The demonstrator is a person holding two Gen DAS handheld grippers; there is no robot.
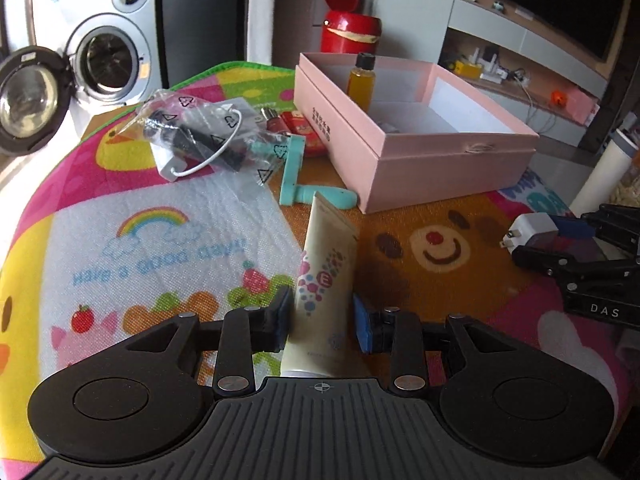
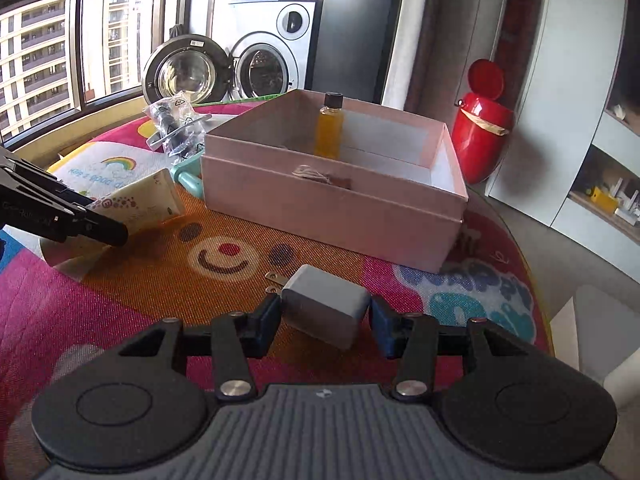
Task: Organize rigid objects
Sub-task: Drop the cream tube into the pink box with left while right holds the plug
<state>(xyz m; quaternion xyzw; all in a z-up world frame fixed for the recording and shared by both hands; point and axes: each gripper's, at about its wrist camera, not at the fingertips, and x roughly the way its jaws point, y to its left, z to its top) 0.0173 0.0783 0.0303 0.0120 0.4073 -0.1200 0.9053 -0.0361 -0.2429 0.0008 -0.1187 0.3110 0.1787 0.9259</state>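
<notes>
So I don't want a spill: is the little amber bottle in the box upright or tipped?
Upright: the amber bottle stands inside the pink box, black cap on top.

My left gripper straddles the tube; my right gripper straddles the charger. Beyond both sits the box (bottle standing inside), the bagged items to its left.

"Have a good day!" on mat
</notes>
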